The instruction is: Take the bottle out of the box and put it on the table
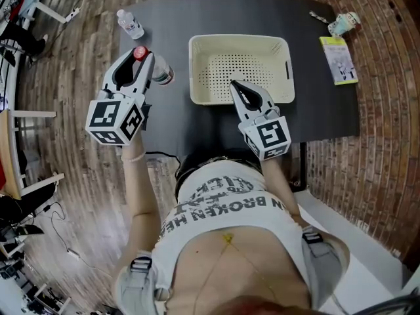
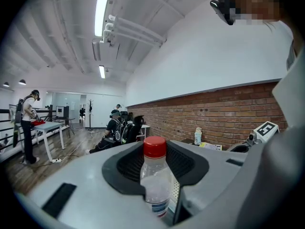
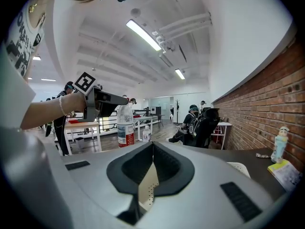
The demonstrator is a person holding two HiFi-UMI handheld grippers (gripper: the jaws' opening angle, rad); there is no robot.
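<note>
Left tool (image 1: 143, 56) gripping bottle (image 2: 155, 175) (lower part hidden), right tool (image 1: 234, 84) closed, empty, apparently over box (image 1: 236, 39)

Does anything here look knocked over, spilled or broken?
Nothing stands out. The bottle is upright and capped in the left gripper, by the left edge of the table. The basket sits square, empty and undamaged, with the shut right gripper over its near side. No spill shows.

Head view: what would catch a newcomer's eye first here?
The red-capped bottle stands out, clamped in the left gripper and held just left of the box. The cream, perforated box is empty. The right gripper, shut on nothing, hangs over the box's near edge.
</note>
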